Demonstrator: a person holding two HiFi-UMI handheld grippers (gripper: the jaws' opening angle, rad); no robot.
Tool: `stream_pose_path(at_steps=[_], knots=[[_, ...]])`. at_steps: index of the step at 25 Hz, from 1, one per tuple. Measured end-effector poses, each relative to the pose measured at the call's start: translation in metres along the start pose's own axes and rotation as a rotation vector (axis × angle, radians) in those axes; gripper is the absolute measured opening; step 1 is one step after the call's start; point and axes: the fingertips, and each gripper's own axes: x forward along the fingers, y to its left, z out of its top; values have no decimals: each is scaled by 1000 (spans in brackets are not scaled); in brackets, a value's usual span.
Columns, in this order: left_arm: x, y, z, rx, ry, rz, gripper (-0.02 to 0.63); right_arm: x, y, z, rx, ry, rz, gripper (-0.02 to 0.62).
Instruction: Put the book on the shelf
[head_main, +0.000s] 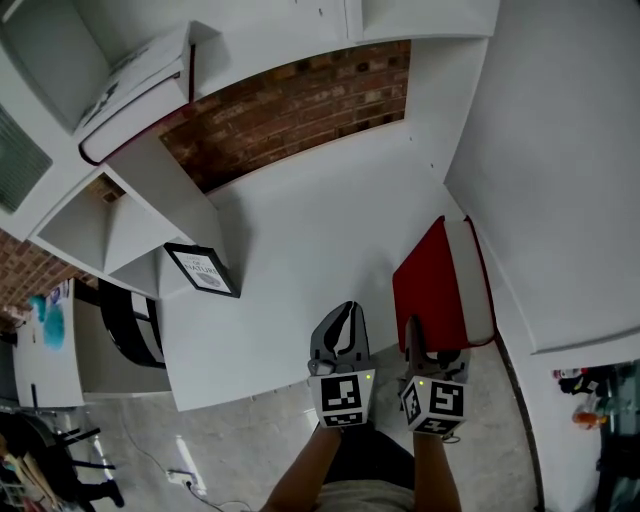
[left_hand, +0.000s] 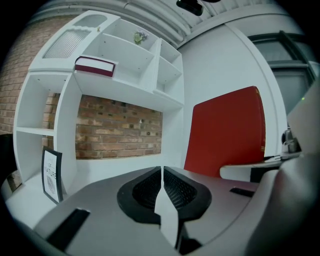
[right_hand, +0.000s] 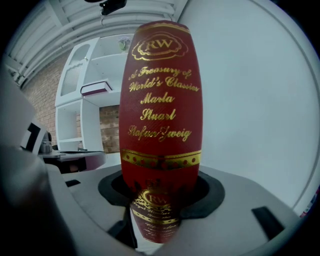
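A red hardback book (head_main: 432, 283) with gold lettering on its spine (right_hand: 161, 115) stands upright between the jaws of my right gripper (head_main: 438, 345), which is shut on its lower end (right_hand: 160, 197). It hangs over the white desk (head_main: 300, 240), close to the right wall. My left gripper (head_main: 343, 315) sits just left of it, shut and holding nothing, its pads (left_hand: 172, 187) pressed together. From the left gripper view the red book (left_hand: 225, 130) shows at the right. The white shelf unit (head_main: 120, 190) stands at the far left, with its open compartments (left_hand: 125, 65) in sight.
Another book (head_main: 135, 85) lies flat on an upper shelf (left_hand: 95, 66). A small framed print (head_main: 203, 270) leans against the shelf's side on the desk. A brick wall (head_main: 290, 105) is behind the desk, and a white wall (head_main: 560, 170) runs along the right.
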Motion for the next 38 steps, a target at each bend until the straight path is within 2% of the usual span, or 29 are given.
stream_pose_path(at_steps=[13,22,32,38], knots=[[69,28,20,-6,-3,-4,28,77,-6,27,-5,10,-17,242],[109,49,22,-7,4,-6,28,123,-9,24,-33,18,-11,242],[134,57,19,-11,24,-15,28,150,-14,26,-28,45,-33,242],[145,57,19,-20,30,2,26,162,-21,26,-45,45,-11,242]])
